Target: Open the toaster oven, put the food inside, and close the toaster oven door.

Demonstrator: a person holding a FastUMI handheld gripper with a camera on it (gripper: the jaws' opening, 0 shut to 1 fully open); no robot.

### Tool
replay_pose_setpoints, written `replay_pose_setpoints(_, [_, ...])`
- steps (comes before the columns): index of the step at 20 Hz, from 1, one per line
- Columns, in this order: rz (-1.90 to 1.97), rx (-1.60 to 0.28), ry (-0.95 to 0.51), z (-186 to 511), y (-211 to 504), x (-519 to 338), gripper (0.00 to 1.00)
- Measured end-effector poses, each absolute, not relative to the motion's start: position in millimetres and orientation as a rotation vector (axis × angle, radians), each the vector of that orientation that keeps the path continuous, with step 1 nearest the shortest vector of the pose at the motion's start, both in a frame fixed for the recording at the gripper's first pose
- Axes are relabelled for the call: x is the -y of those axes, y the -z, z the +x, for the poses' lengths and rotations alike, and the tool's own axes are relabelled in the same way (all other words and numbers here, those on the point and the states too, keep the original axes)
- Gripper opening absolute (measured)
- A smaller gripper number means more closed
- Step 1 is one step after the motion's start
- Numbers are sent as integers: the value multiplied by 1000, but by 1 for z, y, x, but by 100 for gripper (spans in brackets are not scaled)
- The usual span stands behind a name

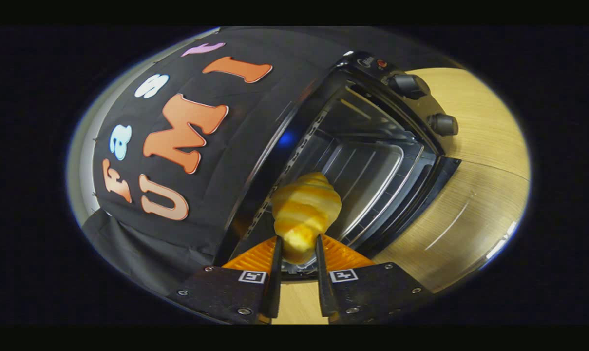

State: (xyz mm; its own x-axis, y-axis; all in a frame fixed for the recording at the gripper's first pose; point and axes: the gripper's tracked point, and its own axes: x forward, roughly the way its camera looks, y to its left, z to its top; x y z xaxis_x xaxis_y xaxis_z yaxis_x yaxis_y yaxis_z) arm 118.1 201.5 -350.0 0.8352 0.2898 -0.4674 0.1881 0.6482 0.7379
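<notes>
Both fingers point(276, 273) of the gripper point(298, 253) pinch the croissant point(306, 210) by its near end, just in front of the open toaster oven point(372, 161).

Golden and ridged, the croissant juts forward from between the fingers and is held up before the mouth of the oven, whose door point(421, 195) is swung open (the whole view is tilted, so the oven appears to lean). Inside, a metal tray point(372, 170) sits in the cavity beyond the croissant. Two dark knobs point(408, 85) sit on the oven's control panel, with a small red light point(381, 63) beside them. Oven and door rest on a light wooden desk point(479, 195), near its back edge, against the black cloth wall point(216, 195).
</notes>
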Motion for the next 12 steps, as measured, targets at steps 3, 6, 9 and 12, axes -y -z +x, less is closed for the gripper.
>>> replay_pose_setpoints(3, [895,-609,-57,123,357,-205,49])
replay_pose_setpoints(6, [840,-584,-74,112,353,-206,65])
replay_pose_setpoints(9, [809,-564,-82,101,346,-203,87])
replay_pose_setpoints(12, [780,-555,-83,85,339,-197,96])
